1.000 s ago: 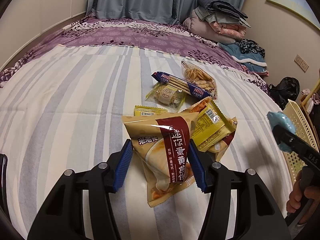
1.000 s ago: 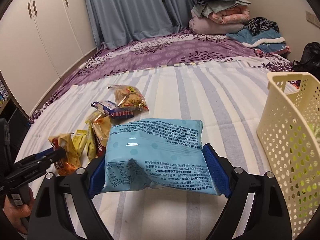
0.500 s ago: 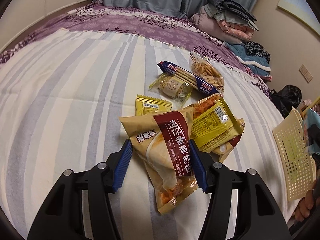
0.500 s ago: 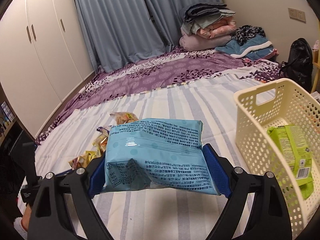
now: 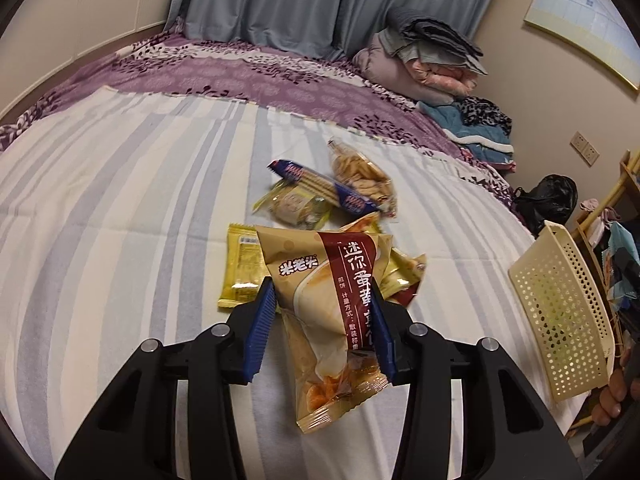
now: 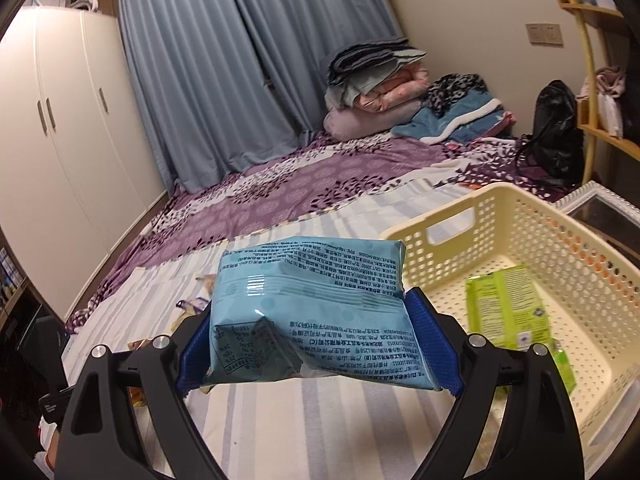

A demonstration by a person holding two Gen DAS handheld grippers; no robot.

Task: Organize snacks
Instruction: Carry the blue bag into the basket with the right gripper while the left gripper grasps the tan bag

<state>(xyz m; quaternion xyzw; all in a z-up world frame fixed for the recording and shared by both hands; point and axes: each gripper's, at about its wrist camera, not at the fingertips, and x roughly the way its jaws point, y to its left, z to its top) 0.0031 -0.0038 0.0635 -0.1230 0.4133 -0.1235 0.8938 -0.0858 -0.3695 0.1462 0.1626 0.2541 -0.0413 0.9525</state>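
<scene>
While the left gripper (image 5: 326,320) is closing its blue-padded fingers (image 5: 262,330) on a tan foil snack bag with a dark red band (image 5: 332,312), the pads are already pressing both sides of that bag, which is standing tilted over the striped bedsheet (image 5: 120,200). At eleven o'clock from it a small yellow sachet (image 5: 242,266) is lying flat, and at twelve o'clock a blue-ended biscuit sleeve (image 5: 320,190), a clear bag of crackers (image 5: 362,174) and a clear-wrapped pastry (image 5: 294,206) are lying close together. At three o'clock a cream perforated plastic basket (image 5: 560,316) is sitting near the bed's edge.

In the right wrist view, the right gripper (image 6: 318,336) is holding its fingers (image 6: 430,340) wide, clamped on the ends of a light blue plastic snack packet (image 6: 312,316), which is hanging above the sheet. At three o'clock from the packet the basket (image 6: 448,218) is holding a green packet (image 6: 508,308) on its floor.
</scene>
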